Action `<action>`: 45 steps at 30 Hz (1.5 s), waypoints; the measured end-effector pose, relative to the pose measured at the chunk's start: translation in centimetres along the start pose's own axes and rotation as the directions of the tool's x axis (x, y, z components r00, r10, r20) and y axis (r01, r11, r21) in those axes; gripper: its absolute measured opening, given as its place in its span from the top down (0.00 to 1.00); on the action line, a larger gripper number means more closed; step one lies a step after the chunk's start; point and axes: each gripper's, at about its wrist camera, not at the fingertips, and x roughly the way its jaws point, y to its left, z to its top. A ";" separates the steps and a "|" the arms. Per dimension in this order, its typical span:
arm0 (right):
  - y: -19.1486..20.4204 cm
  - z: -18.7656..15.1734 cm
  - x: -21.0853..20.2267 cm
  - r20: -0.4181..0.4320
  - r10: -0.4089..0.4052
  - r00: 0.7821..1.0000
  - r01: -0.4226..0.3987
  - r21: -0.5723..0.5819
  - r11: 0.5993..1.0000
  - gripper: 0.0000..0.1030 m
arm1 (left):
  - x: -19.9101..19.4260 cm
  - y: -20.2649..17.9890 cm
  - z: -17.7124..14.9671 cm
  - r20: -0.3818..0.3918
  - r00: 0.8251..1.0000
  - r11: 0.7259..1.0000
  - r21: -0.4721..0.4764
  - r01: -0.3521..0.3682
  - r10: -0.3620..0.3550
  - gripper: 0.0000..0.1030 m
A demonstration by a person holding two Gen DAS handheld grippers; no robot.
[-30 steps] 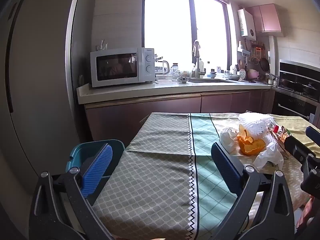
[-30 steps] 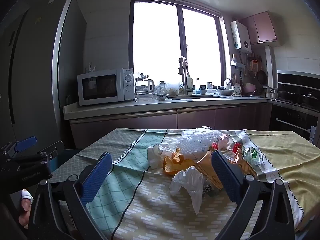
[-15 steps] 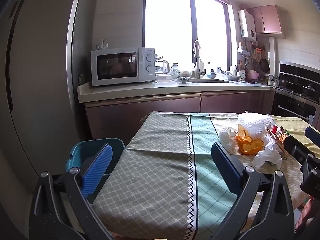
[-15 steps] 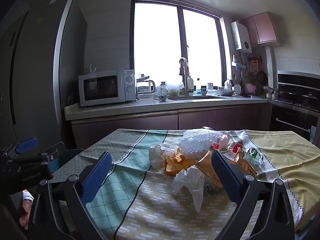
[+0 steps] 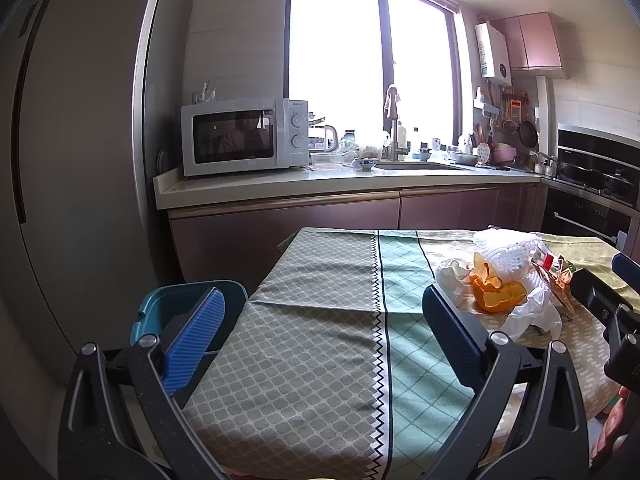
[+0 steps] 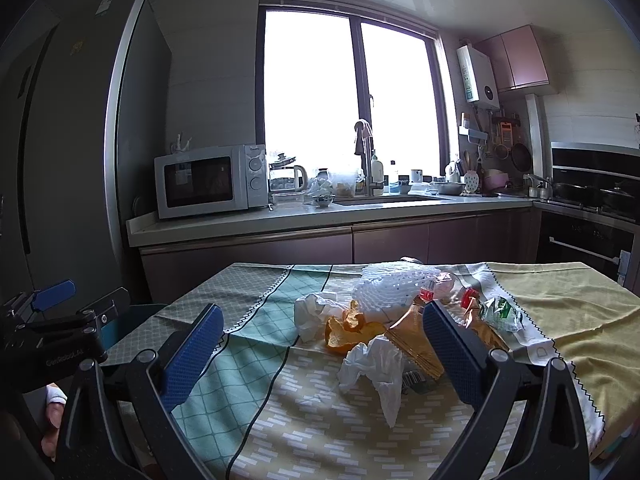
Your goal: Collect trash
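Left wrist view: left gripper, jaws spread wide, nothing between the blue pads, held over the near left part of the tabletop, which carries a cloth in grey-green, teal and yellow panels. Teal bin stands off the tabletop's left edge, just behind the left pad. Trash heap lies toward the tabletop's far right: white foam net, orange peel, crumpled white tissue, white plastic bag. Right gripper's body enters at the right edge. Right wrist view: right gripper, jaws likewise wide apart and holding nothing, aimed at the heap in the middle of the tabletop; foam net at the back, orange peel in front of it, tissue to its left, plastic bag nearest, orange-brown wrapper and green wrapper toward the right pad. Background: microwave, sink counter, refrigerator, window.
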 end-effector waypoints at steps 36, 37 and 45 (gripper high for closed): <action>-0.2 0.0 0.0 0.010 -0.005 1.000 0.004 0.008 1.000 0.06 | 0.1 0.0 0.1 0.011 1.000 1.000 0.000 0.000 0.000 0.05; -0.2 0.0 0.0 0.010 -0.006 1.000 0.006 0.008 1.000 0.06 | 0.2 0.0 0.1 0.011 1.000 1.000 0.000 0.001 -0.001 0.05; -0.3 0.0 0.0 0.010 -0.005 1.000 0.005 0.009 1.000 0.06 | 0.1 0.0 0.1 0.011 1.000 1.000 0.000 0.001 -0.001 0.05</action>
